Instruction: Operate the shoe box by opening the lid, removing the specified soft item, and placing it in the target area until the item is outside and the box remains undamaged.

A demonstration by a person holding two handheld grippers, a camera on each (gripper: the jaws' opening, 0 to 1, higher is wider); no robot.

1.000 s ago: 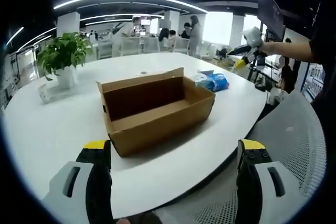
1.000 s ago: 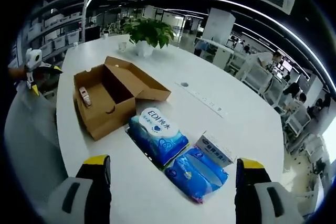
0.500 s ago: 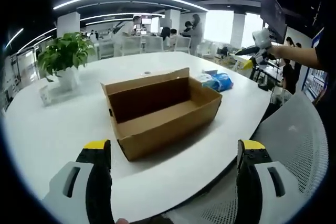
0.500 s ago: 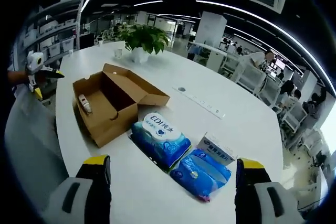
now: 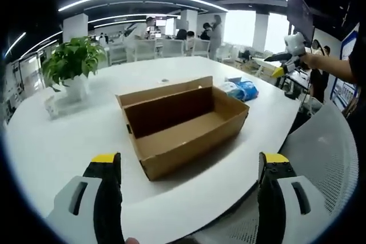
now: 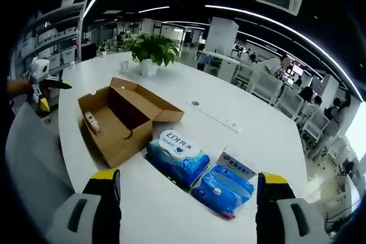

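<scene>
The shoe box sits open on the white table, its lid folded back flat on the far side, so the opening step looks done. In the left gripper view the interior reads as bare cardboard; in the right gripper view a small pale object lies against one end wall, too small to identify.

Just beside the box, on the table, lie 2 soft blue packs: a wipes pack with a white oval label, nearly touching the box's long side, and a second blue pack next to it with a small white carton at its far edge. If the wipes pack is the soft item named, I judge it is already outside the box and set down, which would explain why nothing is held.

The left gripper hangs back from the table's near edge, jaws spread wide and empty, looking along the box's length. The right gripper hovers above the table on the packs' side, jaws likewise apart with nothing between them. Each gripper appears small in the other's view, well apart from the box, a retreat posture rather than a reach.

A potted plant stands well beyond the box, and a mesh chair back sits at the table's edge.
</scene>
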